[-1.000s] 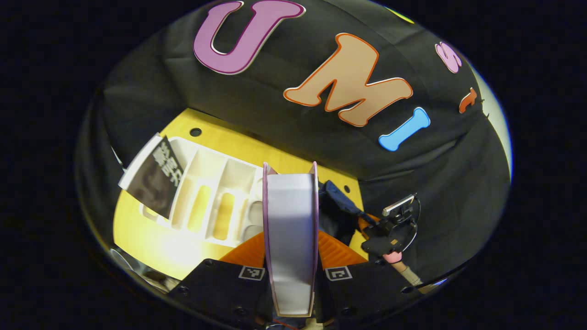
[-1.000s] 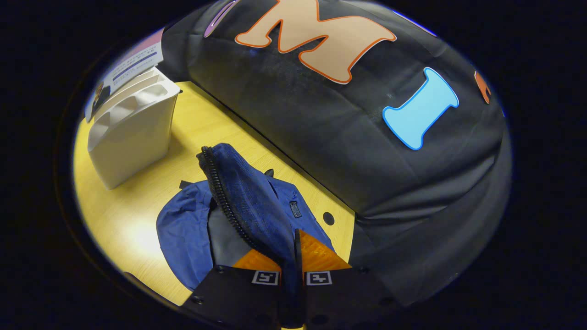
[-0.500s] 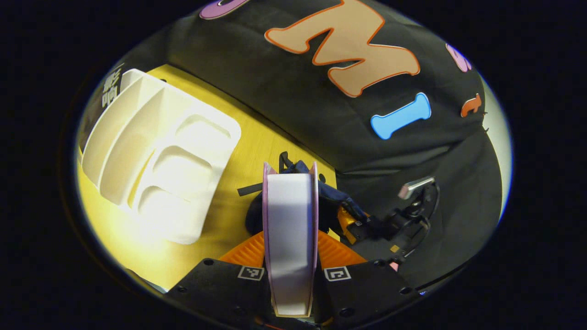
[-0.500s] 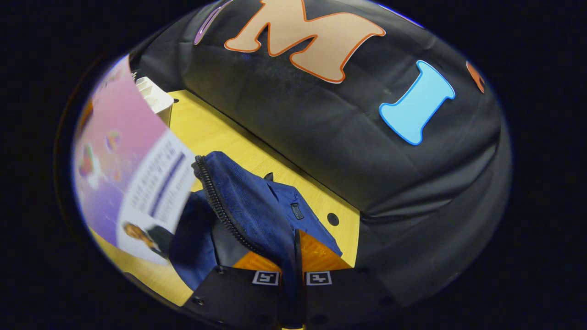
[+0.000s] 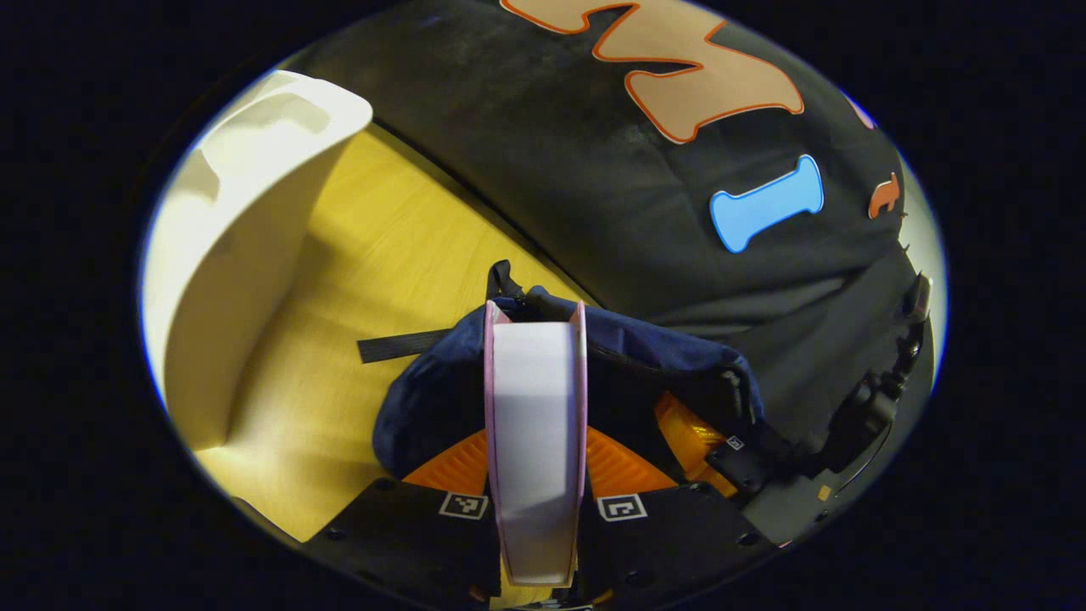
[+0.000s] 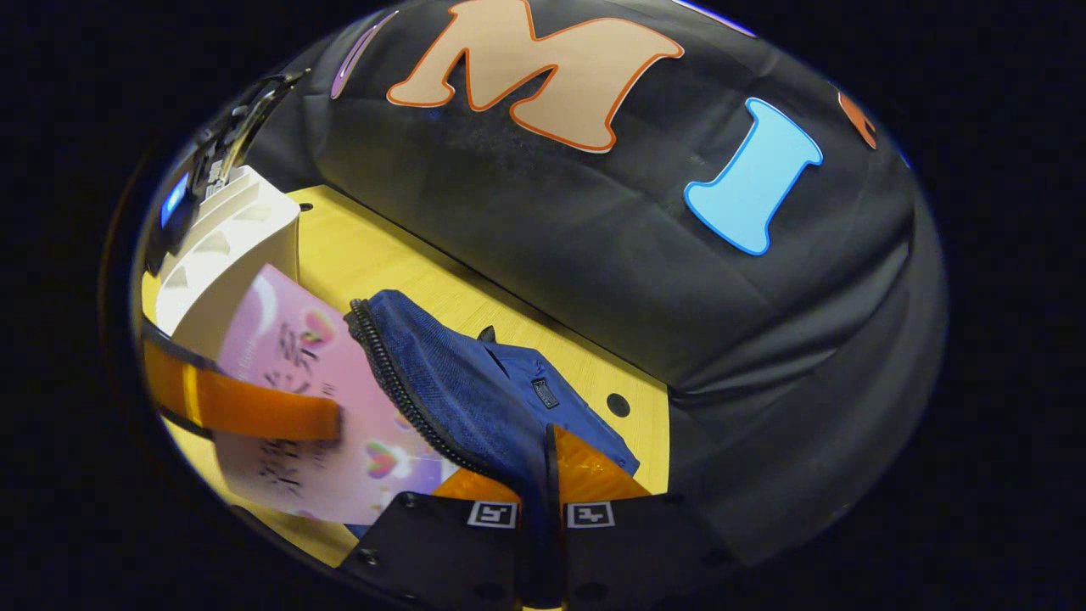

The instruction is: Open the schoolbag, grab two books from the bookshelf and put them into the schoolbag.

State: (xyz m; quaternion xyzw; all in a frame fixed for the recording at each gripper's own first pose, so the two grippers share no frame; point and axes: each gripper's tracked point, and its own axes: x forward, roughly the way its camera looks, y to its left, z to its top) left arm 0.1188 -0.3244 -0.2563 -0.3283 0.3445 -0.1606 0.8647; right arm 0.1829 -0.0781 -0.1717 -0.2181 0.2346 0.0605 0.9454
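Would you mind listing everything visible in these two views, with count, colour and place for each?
Book: one, pink cover, white page edges; clamped between the left gripper's fingers, at the schoolbag's opening.
Schoolbag: one, dark blue, black zip; on the table, its flap pinched up.
Bookshelf: one, white, slotted; on the table left of the bag.
Table: one, yellow wood, with round holes.
Booth wall: black cloth behind the table.
Left gripper: orange fingers, black body; shut on the book.
Right gripper: orange fingers, black body; shut on the schoolbag's flap.
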